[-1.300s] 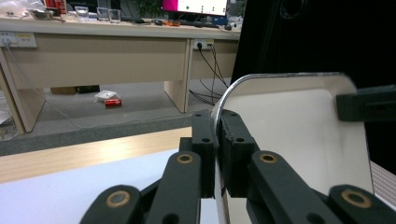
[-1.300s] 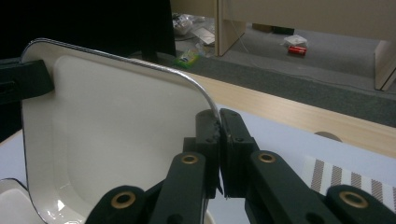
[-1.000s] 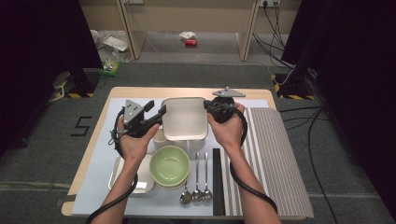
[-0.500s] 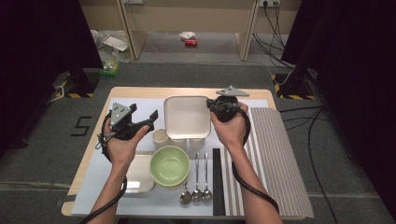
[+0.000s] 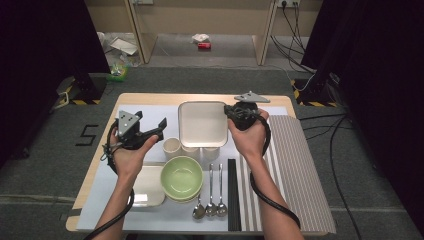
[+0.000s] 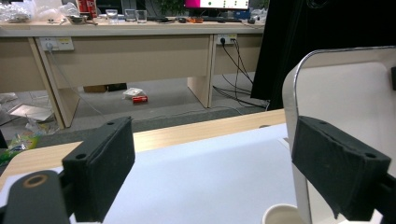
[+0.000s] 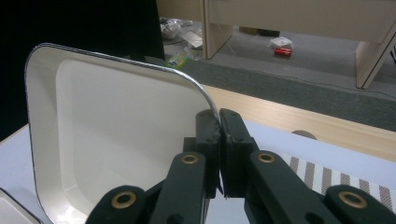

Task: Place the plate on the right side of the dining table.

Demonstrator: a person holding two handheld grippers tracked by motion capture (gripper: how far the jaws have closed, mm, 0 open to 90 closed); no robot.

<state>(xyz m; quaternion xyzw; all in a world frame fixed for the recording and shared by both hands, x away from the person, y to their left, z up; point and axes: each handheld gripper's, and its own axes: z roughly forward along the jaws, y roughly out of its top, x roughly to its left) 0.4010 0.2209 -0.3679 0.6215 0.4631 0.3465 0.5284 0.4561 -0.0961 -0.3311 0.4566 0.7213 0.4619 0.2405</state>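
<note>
In my right gripper view, the square white tray (image 7: pixel 116 140) runs off the bottom edge, and my right gripper (image 7: pixel 219 121) covers the stretch of rim it pinches. In my left gripper view, that tray (image 6: pixel 345 93) is cut by the right edge, and a cup (image 6: pixel 282 217) shows just its rim at the bottom. From the high view, the tray (image 5: pixel 202 124) hides the far sides of three cups (image 5: pixel 192 148). The red thing (image 5: pixel 203 45) on the floor is too small to identify.

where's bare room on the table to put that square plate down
Free: the white mat's far-left part, behind the left hand-held gripper, and the striped mat right of the chopsticks. Crowded: the middle, with cups, green bowl and spoons.
</note>
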